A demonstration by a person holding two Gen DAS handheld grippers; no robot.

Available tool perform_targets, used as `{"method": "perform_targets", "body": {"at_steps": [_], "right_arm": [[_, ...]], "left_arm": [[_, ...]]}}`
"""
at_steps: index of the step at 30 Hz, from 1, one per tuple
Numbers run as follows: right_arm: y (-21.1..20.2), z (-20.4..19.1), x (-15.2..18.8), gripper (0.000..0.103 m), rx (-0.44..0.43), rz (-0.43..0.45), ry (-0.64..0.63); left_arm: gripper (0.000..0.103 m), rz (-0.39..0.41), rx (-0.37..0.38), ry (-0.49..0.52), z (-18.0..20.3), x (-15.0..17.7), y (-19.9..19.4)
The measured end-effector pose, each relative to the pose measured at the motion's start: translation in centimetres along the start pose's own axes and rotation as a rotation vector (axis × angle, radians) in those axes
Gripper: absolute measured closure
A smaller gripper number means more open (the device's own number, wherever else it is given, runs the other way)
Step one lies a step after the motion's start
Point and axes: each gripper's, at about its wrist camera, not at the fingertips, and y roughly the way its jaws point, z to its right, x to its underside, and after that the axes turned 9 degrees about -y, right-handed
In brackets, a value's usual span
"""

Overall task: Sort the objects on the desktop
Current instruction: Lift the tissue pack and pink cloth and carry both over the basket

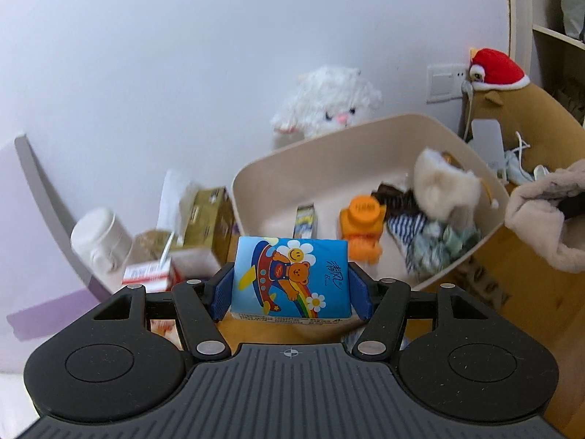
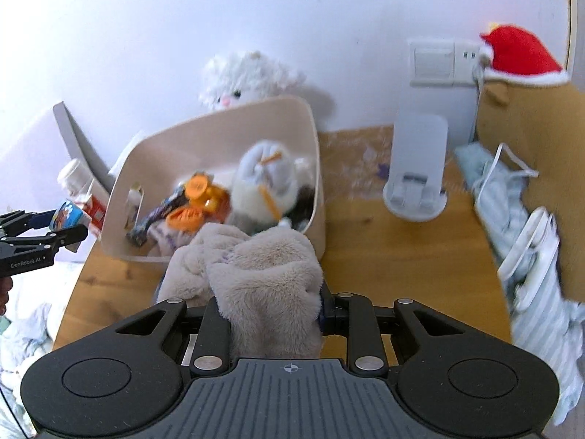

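My left gripper (image 1: 290, 289) is shut on a blue tissue pack (image 1: 290, 280) printed with a cartoon bear, held above the wooden desk just in front of a beige bin (image 1: 329, 142). The same pack (image 2: 67, 214) shows at the left edge of the right wrist view, left of the bin (image 2: 256, 117). My right gripper (image 2: 268, 311) is shut on a fluffy beige cloth (image 2: 256, 274) that hides its fingertips, close to the bin's near wall. That cloth (image 1: 544, 216) hangs at the right in the left wrist view. Inside the bin lie an orange toy (image 1: 362, 226), a white plush (image 2: 267, 183) and other small items.
A white lamb plush (image 1: 329, 102) sits behind the bin by the wall. Boxes (image 1: 204, 216) and a white bottle (image 1: 100, 237) stand left of the bin. A grey phone stand (image 2: 416, 172), a brown plush with a red hat (image 2: 519, 55) and striped fabric (image 2: 541, 292) occupy the right.
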Motion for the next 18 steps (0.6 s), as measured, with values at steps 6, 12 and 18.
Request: {"method": "perform_targets", "body": {"at_steps": [6, 12, 18], "right_arm": [[-0.3, 1.1, -2.9, 0.079, 0.074, 0.067, -0.015], [0.4, 1.3, -5.4, 0.079, 0.103, 0.091, -0.064], [2.7, 0.9, -7.2, 0.079, 0.101, 0.089, -0.09]], "left_arm": [[0.039, 0.023, 0.012, 0.018, 1.5, -2.2, 1.4], [0.039, 0.024, 0.013, 0.057, 2.6, -3.8, 3.5], [0.039, -0.026, -0.008, 0.053, 3.4, -4.5, 6.4]]}}
